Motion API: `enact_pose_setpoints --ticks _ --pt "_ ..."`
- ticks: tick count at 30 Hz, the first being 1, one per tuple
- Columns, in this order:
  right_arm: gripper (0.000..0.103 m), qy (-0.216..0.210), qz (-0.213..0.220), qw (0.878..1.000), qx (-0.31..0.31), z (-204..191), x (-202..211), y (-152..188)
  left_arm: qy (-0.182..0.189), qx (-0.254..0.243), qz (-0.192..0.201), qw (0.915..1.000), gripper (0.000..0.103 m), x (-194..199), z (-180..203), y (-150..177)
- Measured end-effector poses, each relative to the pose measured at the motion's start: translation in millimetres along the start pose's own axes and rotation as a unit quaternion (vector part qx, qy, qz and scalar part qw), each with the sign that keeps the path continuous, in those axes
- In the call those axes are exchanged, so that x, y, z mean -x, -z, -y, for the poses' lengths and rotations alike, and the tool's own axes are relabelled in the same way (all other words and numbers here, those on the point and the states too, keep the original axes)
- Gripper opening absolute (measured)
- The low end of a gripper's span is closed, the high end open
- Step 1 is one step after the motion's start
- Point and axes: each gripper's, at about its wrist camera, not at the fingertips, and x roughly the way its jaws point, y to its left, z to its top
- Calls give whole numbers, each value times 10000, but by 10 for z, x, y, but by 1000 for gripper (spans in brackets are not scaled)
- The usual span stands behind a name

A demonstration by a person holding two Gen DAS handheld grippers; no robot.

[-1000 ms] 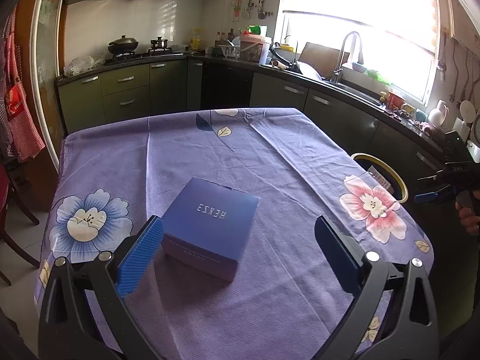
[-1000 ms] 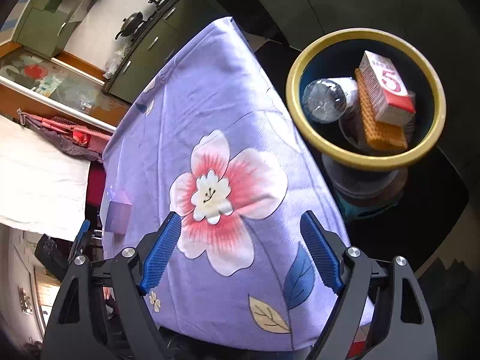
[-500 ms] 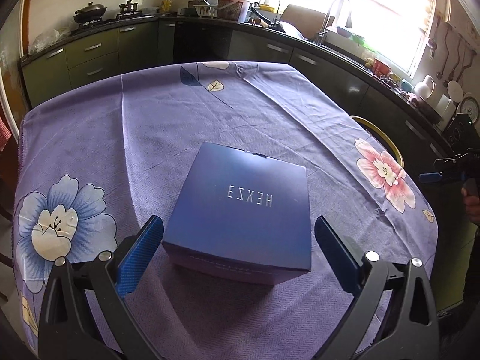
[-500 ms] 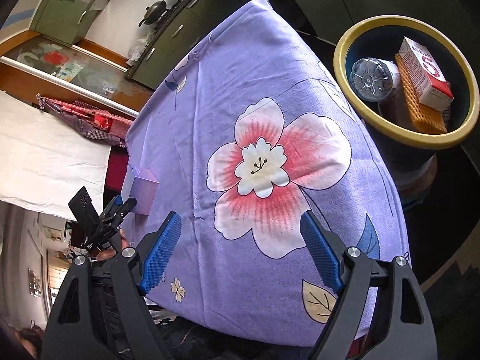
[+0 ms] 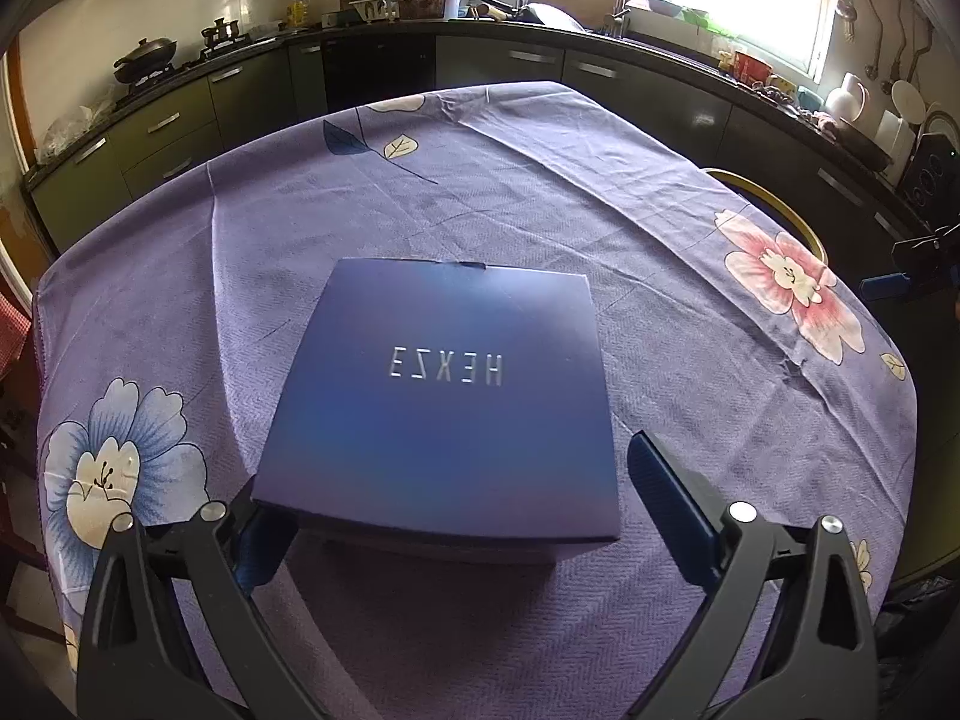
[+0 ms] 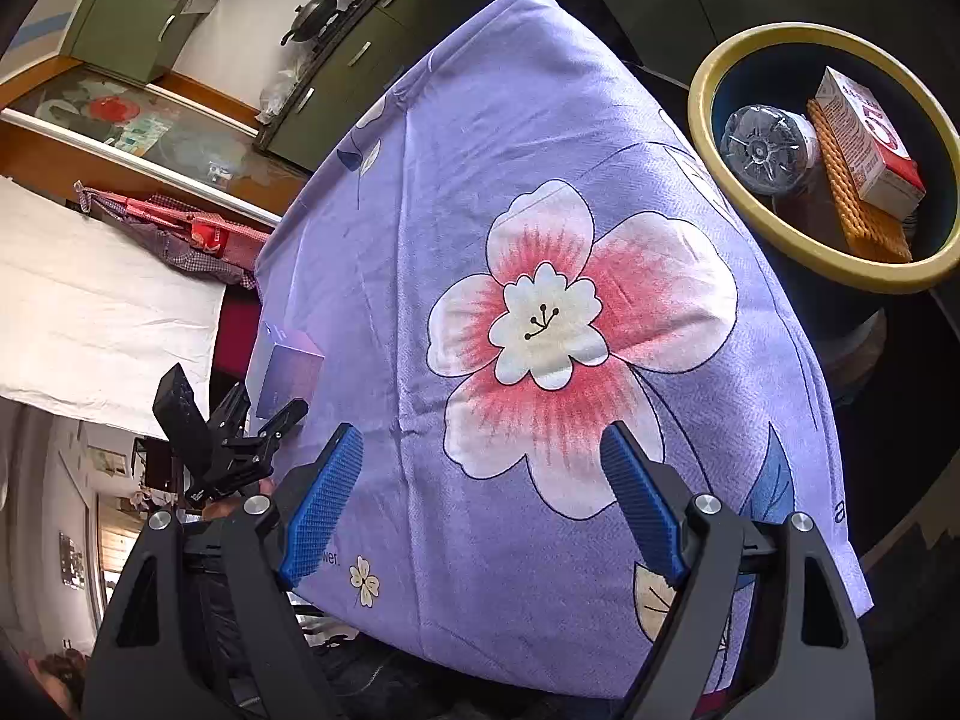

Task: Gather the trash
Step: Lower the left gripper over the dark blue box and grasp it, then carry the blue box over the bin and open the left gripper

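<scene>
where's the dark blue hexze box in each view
Left wrist view: the dark blue box fills the centre, lying flat on the purple floral tablecloth, its near edge between the fingers of the open left gripper.
Right wrist view: the same box is small at the far left, beside the left gripper.
Shared landmark: the yellow-rimmed trash bin at the table's edge.

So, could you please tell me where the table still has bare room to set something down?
Bare tablecloth lies all round the blue box: a wide patch behind it, and more by the pink flower. The bin is crowded.
</scene>
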Motion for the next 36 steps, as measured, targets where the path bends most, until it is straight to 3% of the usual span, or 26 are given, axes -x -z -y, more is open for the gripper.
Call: enact_pose_setpoints --ticks 2,11,18,27,36 --pt "81 -15 -2 10000 -11 28 7 11 -3 -6 -49 10000 74 -10 2 1" --pt "81 -72 -9 10000 -30 51 -20 18 25 2 -37 10000 74 32 64 -1" --pt "81 -129 136 9998 -16 92 65 27 105 -199 161 9996 74 222 304 -200" --pt "81 120 716 9972 -160 442 500 155 736 -853 220 9934 74 221 1065 -839" --pt "81 636 1295 9875 -639 1141 967 261 1528 -1635 56 9746 74 -270 2156 -1636"
